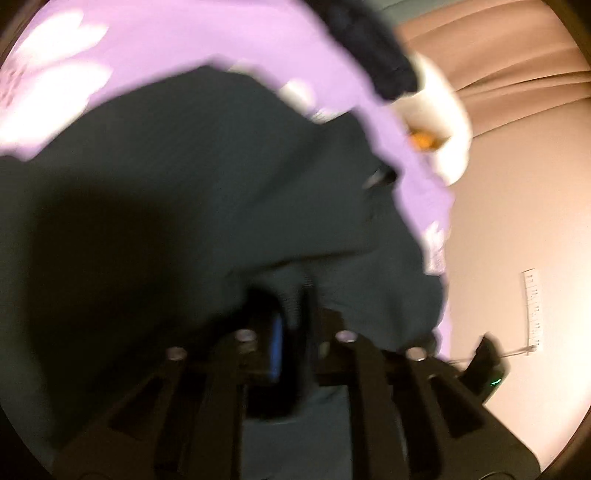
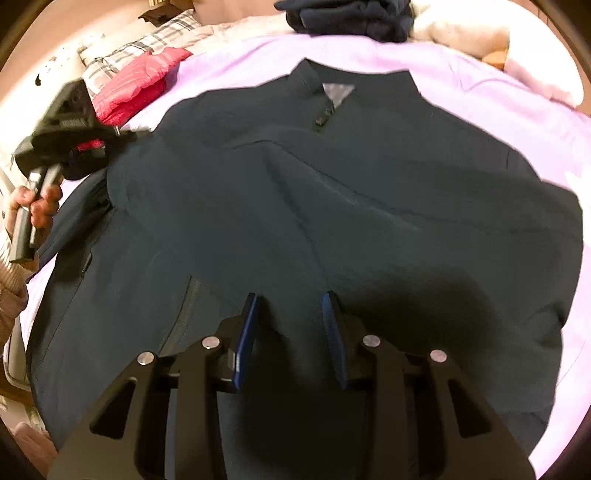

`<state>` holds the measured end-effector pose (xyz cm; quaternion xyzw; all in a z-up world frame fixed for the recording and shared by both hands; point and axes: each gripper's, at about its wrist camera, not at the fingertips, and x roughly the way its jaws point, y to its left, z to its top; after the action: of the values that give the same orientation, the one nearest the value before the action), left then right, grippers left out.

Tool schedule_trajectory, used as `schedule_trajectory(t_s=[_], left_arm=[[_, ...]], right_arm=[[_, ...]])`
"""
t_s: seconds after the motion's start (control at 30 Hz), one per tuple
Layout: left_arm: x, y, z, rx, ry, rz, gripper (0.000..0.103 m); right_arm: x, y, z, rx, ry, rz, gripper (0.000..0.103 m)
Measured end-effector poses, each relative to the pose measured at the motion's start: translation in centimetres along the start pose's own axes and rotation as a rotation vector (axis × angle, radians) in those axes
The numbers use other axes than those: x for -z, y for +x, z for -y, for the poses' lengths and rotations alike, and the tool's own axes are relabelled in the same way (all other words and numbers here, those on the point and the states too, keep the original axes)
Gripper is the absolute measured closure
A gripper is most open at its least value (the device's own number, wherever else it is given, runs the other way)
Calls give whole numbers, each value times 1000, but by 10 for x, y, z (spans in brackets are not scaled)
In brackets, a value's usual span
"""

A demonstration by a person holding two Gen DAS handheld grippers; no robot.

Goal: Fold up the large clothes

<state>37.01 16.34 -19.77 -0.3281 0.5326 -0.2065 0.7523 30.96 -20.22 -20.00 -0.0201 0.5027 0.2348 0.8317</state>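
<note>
One dark green jacket (image 2: 332,206) lies spread flat on a lilac bedsheet (image 2: 498,99), its collar pointing away from the right wrist camera and its hem toward it, so the long axis runs from near to far across the bed. Only the right wrist view shows the whole garment, its zip and grey neck label. It also shows the left gripper (image 2: 122,134) at the far left sleeve, held by a hand (image 2: 37,206), and behind the jacket a red puffer (image 2: 136,81) and a dark folded pile (image 2: 351,18). The right gripper (image 2: 290,306) hovers over the hem, its blue pads apart with nothing pinched. The left wrist view is blurred; there the left gripper (image 1: 291,321) has its fingers drawn close on a fold of jacket cloth (image 1: 221,184). The sleeve end is cut off.
</note>
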Motion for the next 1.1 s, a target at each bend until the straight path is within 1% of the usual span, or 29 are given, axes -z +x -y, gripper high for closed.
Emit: schedule_trajectory(t_s=[0.03,0.07,0.1,0.13,0.17,0.2,0.23,0.3,0.33,0.37,0.4,0.43,0.47,0.5,0.53,0.57,0.6,0.63,0.67,0.73,0.77,0.8,0.83,0.87,0.9,0.93,1.0,1.07,1.1], left_arm=[[4,-2,-2,7,-1,-23,80],[8,-8,0,-3,23,-31,74],[12,-15,2,-7,42,-27,56],[16,-25,5,-8,50,-10,43],[19,-36,11,-27,67,27,38],[20,-44,16,-41,86,58,36],[20,-51,25,-44,111,93,36],[22,-51,41,-30,149,114,36],[22,-47,50,-32,172,115,39],[25,-38,61,-44,212,101,42],[27,-27,73,-63,251,83,53],[34,-12,83,-96,310,56,67],[36,2,89,-136,349,39,69],[42,12,90,-189,379,25,70],[47,22,87,-235,394,6,74],[54,32,79,-256,392,-18,74],[58,36,75,-254,389,-26,74],[64,35,72,-249,400,-20,72],[69,31,72,-242,416,-7,72],[66,27,71,-217,376,-8,72],[61,21,67,-182,317,-8,69],[58,11,62,-137,261,-1,56],[57,-4,59,-79,194,31,34],[59,-17,59,-66,163,68,22],[62,-33,60,-66,141,116,8],[71,-57,57,-52,122,171,6],[87,-89,47,-8,87,212,6],[112,-127,26,-1,19,265,6],[128,-145,11,-6,-19,295,6]], right_arm=[[0,-1,0,-6,7,-6,67],[0,-5,-2,-21,8,-16,67],[0,-10,-5,-28,-3,-12,67],[0,-16,-8,-25,-21,2,67],[-2,-24,-10,-17,-36,23,67],[-5,-30,-10,-14,-34,47,67],[-9,-33,-8,-18,-21,68,67],[-20,-38,-5,-7,21,126,67],[-24,-36,-4,-4,29,135,67],[-27,-33,-5,-3,40,145,67],[-30,-29,-7,-1,47,149,67],[-31,-22,-10,8,44,143,67],[-30,-17,-13,15,39,134,67],[-27,-9,-17,24,33,111,67],[-24,-4,-19,33,27,91,67],[-17,5,-21,56,15,55,67],[-10,10,-23,70,6,31,67],[-1,14,-26,87,-13,18,67],[4,14,-29,96,-28,26,67],[10,12,-32,103,-40,30,67],[10,13,-32,106,-47,28,67],[8,13,-31,105,-40,24,67],[4,12,-29,99,-4,21,67],[3,7,-28,90,30,27,67],[2,0,-28,65,64,46,67],[2,-8,-30,31,86,73,67],[7,-31,-43,-15,106,133,63],[17,-48,-55,-43,120,165,62],[21,-54,-60,-55,128,172,58]])
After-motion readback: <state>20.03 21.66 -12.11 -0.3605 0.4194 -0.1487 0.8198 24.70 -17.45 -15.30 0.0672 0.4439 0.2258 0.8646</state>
